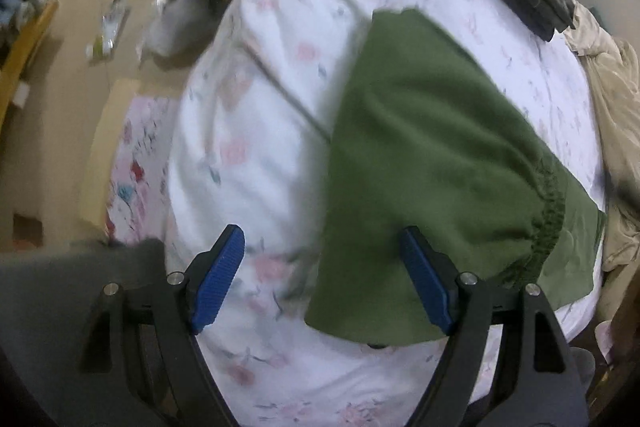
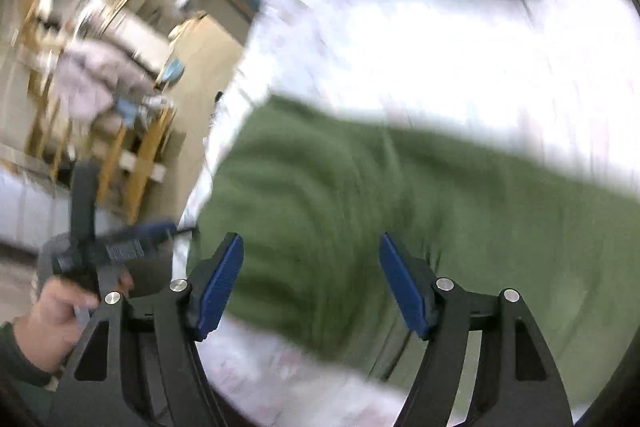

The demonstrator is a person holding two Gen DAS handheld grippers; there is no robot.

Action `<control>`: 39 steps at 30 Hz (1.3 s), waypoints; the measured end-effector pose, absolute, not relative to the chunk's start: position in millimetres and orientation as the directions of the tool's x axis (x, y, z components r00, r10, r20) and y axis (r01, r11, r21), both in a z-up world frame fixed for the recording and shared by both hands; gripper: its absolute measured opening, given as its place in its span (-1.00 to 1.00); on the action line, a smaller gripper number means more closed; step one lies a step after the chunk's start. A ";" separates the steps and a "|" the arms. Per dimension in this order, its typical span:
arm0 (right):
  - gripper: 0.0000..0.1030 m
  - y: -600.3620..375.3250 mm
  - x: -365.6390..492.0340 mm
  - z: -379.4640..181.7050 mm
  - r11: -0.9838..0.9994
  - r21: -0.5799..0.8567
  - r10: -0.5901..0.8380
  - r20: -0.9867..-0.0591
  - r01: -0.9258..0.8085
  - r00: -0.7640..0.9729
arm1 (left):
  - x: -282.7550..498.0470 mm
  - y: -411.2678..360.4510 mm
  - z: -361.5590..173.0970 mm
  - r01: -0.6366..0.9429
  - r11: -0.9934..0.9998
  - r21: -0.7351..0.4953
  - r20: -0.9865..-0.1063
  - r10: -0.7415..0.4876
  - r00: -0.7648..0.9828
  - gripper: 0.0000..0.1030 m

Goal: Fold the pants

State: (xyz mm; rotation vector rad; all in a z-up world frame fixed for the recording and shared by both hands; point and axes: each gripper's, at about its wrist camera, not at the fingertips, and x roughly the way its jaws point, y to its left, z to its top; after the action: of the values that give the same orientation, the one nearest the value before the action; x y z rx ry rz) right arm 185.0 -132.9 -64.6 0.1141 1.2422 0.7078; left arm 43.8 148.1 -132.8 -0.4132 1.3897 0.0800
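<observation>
Pants (image 1: 432, 155) lie folded on the flowered bed (image 1: 260, 131), centre-right of frame. Left gripper (image 1: 322, 279) and right gripper (image 2: 310, 281) both point steeply down over them, jaws apart, holding nothing.

left wrist view: looks steeply down past its blue-padded black tongs (image 1: 320, 279) onto the white floral-sheeted bed (image 1: 256, 155), close.
right wrist view: tilted down, close (blurred).
shared: flat olive-green fabric pants (image 1: 432, 163), bed.
</observation>
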 end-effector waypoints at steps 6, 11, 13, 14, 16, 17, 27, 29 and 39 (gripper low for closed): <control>0.38 -26.6 271.0 -113.9 0.741 0.408 0.484 -0.875 -0.533 0.002 | 29.8 125.4 -148.2 -0.234 0.935 -0.265 -0.961 -0.238 0.138 0.50; 0.21 28.7 277.1 -163.4 0.714 0.347 0.396 -0.916 -0.608 -0.059 | 21.2 128.0 -159.6 -0.262 0.905 -0.334 -0.942 -0.316 0.108 -0.01; -0.79 36.5 274.9 -170.0 0.691 0.350 0.377 -0.921 -0.632 -0.098 | 20.6 130.6 -165.4 -0.270 0.888 -0.372 -0.928 -0.364 0.083 -0.54; -0.89 36.7 272.4 -167.6 0.676 0.348 0.383 -0.919 -0.649 -0.093 | 20.4 131.0 -165.4 -0.266 0.889 -0.372 -0.928 -0.365 0.079 -0.85; -1.00 32.5 269.8 -153.3 0.647 0.315 0.418 -0.908 -0.694 -0.022 | 20.9 130.9 -163.0 -0.251 0.893 -0.374 -0.927 -0.368 0.073 -0.88; -1.00 27.3 276.5 -149.3 0.674 0.300 0.428 -0.903 -0.675 0.027 | 20.6 130.5 -161.9 -0.238 0.899 -0.369 -0.929 -0.363 0.071 -0.89; -0.68 -25.5 271.8 -122.8 0.736 0.329 0.468 -0.879 -0.592 0.093 | 18.5 131.7 -142.7 -0.257 0.927 -0.272 -0.962 -0.258 0.087 -0.18; -0.52 -56.4 259.5 -103.9 0.751 0.330 0.475 -0.872 -0.572 0.121 | 19.6 128.8 -129.9 -0.241 0.940 -0.242 -0.967 -0.213 0.138 -0.02; -0.58 -112.2 126.7 -144.1 0.788 0.339 0.426 -0.903 -0.513 0.057 | 27.2 95.7 -92.6 -0.117 0.982 -0.150 -0.945 -0.108 0.308 0.31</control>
State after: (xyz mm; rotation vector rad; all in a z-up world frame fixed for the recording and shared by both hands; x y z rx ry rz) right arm 126.7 -112.2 -144.1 -0.0795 1.3358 0.7132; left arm 27.2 95.7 -92.6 -0.2050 1.2607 0.0063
